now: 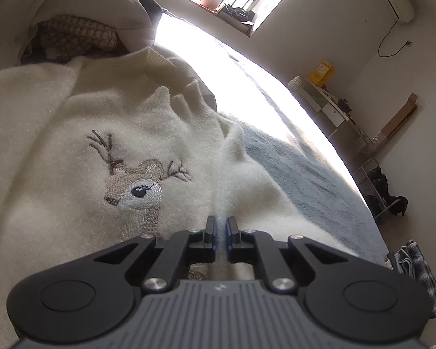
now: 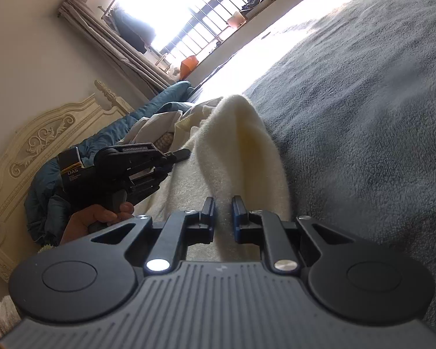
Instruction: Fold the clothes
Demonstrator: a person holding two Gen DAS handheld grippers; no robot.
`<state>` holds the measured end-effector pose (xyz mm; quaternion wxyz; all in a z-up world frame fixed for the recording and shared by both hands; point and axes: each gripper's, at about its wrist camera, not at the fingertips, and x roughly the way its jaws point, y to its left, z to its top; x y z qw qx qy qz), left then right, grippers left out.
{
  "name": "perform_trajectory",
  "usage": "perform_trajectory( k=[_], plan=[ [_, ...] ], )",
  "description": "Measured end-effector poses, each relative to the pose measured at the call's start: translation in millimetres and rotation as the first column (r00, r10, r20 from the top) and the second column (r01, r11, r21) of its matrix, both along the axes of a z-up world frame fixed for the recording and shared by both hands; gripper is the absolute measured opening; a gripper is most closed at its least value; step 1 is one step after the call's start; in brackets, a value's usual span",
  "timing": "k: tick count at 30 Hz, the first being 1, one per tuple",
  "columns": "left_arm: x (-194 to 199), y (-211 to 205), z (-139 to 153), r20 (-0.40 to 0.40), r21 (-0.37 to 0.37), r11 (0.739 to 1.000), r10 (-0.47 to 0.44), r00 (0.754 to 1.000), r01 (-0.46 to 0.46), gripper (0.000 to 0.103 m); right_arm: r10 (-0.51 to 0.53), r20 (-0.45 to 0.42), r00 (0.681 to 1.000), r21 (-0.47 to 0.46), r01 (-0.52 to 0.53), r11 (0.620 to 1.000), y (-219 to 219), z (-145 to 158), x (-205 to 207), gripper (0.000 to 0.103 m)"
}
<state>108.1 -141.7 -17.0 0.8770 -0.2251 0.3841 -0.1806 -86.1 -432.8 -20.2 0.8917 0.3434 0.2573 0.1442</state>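
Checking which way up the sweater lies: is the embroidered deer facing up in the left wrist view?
Yes, the deer shows fully on the cream sweater just beyond the left gripper.

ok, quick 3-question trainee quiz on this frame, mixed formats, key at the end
1. True or false: the left gripper is pinching a ridge of the cream sweater.
2. What does the sweater lie on? A) grey blanket B) wooden table C) tiled floor
3. Fill in: the embroidery on the sweater shows a ____ head.

Key: 1 true; 2 A, the grey blanket; 3 deer. The right gripper grips the same sweater too.
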Motion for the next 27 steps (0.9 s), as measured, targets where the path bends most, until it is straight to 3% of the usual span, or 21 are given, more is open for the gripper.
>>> perform_trajectory(
  k=[4, 6, 9, 12, 16, 19, 23, 27],
  plan=[
    [-2, 4, -8, 0.001, -0.032, 0.999, -0.012, 1.0, 0.012, 0.018, -0.02, -0.043, 0.999, 0.043, 0.022, 0.999, -11, -11, 3, 0.011],
    [-10, 8, -2, -0.006, -0.062, 0.998, -0.026, 1.0, 0.025, 0.038, -0.025, -0.04, 0.999, 0.055, 0.027, 0.998, -12, -11, 0, 0.011],
    [-32, 15, 14, -0.01, -0.057, 0.996, -0.069, 0.998, 0.068, 0.049, -0.031, -0.045, 0.999, 0.074, 0.034, 0.997, -13, -10, -7, 0.015],
    [-64, 25, 28, -0.023, -0.057, 0.988, -0.142, 0.99, 0.14, 0.053, -0.05, -0.045, 0.998, 0.089, 0.054, 0.995, -14, -4, -24, 0.022],
    [-120, 37, 31, -0.055, -0.091, 0.956, -0.285, 0.957, 0.279, 0.054, -0.074, -0.044, 0.996, 0.096, 0.078, 0.992, -14, 3, -56, 0.027],
    [-163, 40, 25, -0.078, -0.114, 0.922, -0.38, 0.922, 0.37, 0.054, -0.072, -0.061, 0.996, 0.055, 0.075, 0.996, -6, 7, -84, 0.027],
    [-206, 34, 14, -0.081, -0.077, 0.886, -0.462, 0.883, 0.457, 0.054, -0.072, -0.085, 0.994, -0.025, 0.07, 0.997, 8, 12, -117, 0.027],
    [-227, 29, 2, -0.066, -0.043, 0.878, -0.479, 0.875, 0.477, 0.054, -0.066, -0.092, 0.994, -0.09, 0.058, 0.994, 23, 16, -142, 0.027]
  ],
)
